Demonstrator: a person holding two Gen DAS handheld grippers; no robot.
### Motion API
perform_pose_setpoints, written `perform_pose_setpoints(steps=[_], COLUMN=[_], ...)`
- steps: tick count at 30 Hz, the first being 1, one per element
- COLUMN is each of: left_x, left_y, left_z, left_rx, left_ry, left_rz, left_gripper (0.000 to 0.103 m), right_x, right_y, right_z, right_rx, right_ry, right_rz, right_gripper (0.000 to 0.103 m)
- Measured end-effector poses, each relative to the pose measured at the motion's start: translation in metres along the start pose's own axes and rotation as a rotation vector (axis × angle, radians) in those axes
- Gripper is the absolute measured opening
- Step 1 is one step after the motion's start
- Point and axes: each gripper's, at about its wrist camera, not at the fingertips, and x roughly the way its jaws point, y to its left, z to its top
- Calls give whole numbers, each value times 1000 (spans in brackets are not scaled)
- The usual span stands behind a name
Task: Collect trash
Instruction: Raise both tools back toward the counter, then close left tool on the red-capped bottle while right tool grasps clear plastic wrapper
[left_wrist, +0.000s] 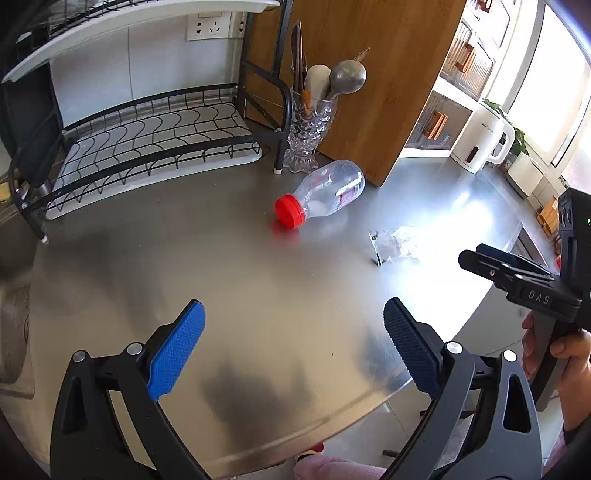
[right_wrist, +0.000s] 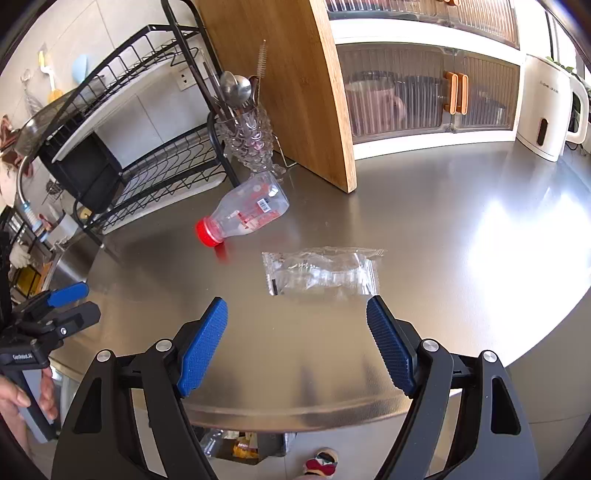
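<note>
A clear plastic bottle (left_wrist: 325, 192) (right_wrist: 247, 212) with a red cap lies on its side on the steel counter (left_wrist: 221, 258) (right_wrist: 443, 240). To its right, a crumpled clear wrapper (left_wrist: 393, 243) (right_wrist: 321, 271) lies flat. My left gripper (left_wrist: 293, 308) hovers open and empty above the counter, well short of the bottle. My right gripper (right_wrist: 296, 302) is open too, with nothing between its blue pads, and hangs just short of the wrapper. Each gripper shows at the edge of the other's view: the right gripper (left_wrist: 480, 258), the left gripper (right_wrist: 77, 299), each held by a hand.
A black dish rack (left_wrist: 147, 136) stands at the back left, with a glass utensil holder (left_wrist: 308, 125) and a leaning wooden board (left_wrist: 369, 74) behind the bottle. A white kettle (left_wrist: 480, 136) sits far right. Below the counter's front edge lies a container of rubbish (right_wrist: 243, 446).
</note>
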Motion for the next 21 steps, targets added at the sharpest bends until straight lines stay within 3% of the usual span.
perform_pose_setpoints(steps=[9, 21], left_x=[66, 141], left_y=[-9, -12], left_z=[50, 82], left_rx=[38, 138], left_ry=[43, 92], left_rz=[7, 22], left_gripper=[92, 92], right_x=[49, 87], right_y=[-22, -29], right_z=[22, 28], right_rx=[31, 9], right_ry=[61, 113], right_rz=[-24, -34], right_gripper=[79, 79])
